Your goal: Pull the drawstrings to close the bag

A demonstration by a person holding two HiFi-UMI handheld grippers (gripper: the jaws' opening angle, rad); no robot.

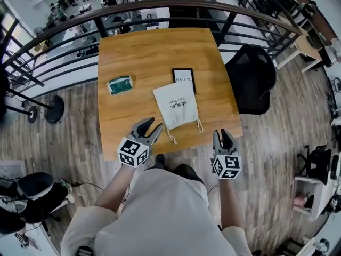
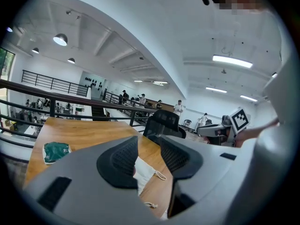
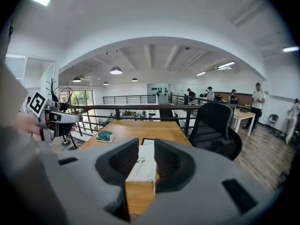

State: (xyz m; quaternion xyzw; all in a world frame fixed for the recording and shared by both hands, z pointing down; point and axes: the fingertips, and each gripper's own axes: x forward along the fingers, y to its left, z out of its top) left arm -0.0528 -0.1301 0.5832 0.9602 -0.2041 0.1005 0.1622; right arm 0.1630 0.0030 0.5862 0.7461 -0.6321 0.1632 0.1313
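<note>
Left tool (image 1: 151, 128), right tool (image 1: 222, 136) both spread, empty, near edge of wooden tabletop (image 1: 138, 52). White cloth drawstring bag (image 1: 176, 106) lies flat beyond, thin cord loops (image 1: 171, 138) facing tools. Risk: pinching fabric instead of cord, or uneven pull sliding bag off the edge.

The person wears a pale beige short-sleeved shirt (image 1: 165, 212). The left gripper (image 1: 151, 127) and right gripper (image 1: 222, 136) have matte grey moulded bodies with black ribbed pads (image 2: 123, 157). Each carries a white cube (image 1: 133, 152) printed with black square markers.
</note>
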